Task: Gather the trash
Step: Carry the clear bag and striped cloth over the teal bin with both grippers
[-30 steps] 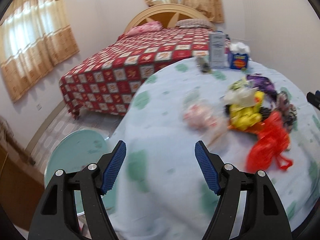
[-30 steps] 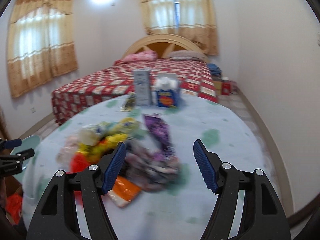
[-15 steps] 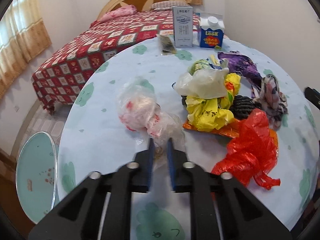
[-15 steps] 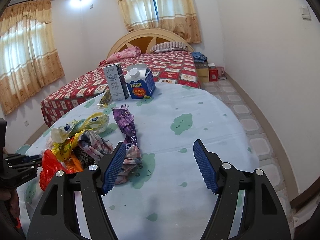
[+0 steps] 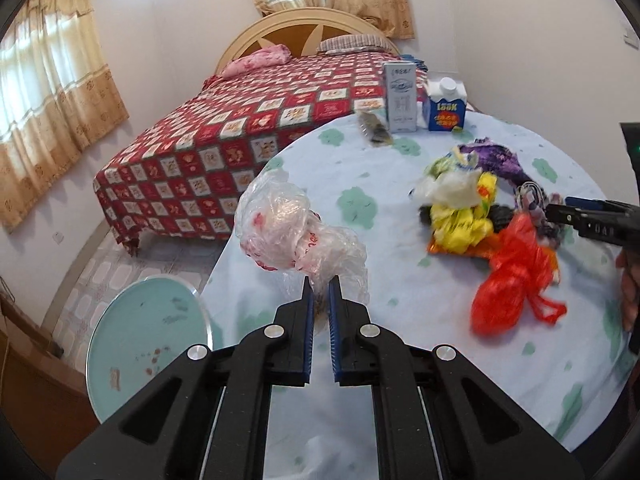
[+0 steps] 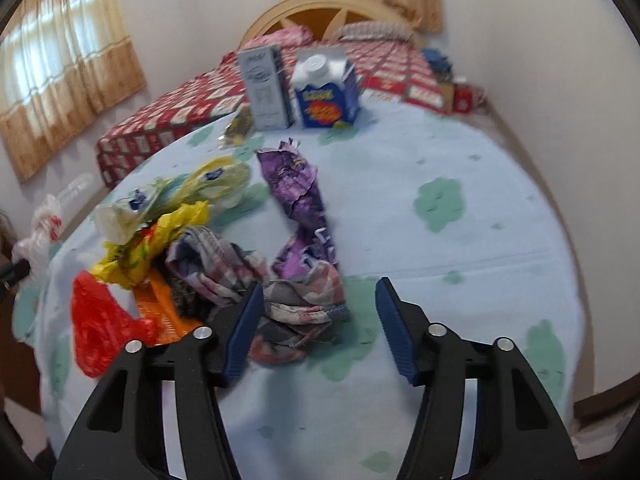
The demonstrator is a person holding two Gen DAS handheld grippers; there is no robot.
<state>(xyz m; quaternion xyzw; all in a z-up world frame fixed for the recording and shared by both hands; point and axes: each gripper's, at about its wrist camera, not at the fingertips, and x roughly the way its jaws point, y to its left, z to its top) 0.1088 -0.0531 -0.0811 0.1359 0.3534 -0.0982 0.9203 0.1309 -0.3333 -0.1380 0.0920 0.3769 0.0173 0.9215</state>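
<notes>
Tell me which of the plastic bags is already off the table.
The clear bag with red print, pinched in the left gripper and hanging above the table edge. The red bag and yellow bag lie on the cloth.

bed [image 5: 256,132] with red patterned cover stood beyond the round surface [image 5: 400,360]; pink pillow [image 5: 258,58] lay at its headboard; beige curtains [image 5: 52,112] hung at left; a pale green round disc [image 5: 148,340] stood beside the surface.

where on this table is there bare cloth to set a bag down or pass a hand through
The widest bare cloth lies right of the purple wrapper, out to the table's edge. Another strip lies between the pile and the two cartons. Crowded: the heap around the yellow bag, red bag and plaid cloth.
</notes>
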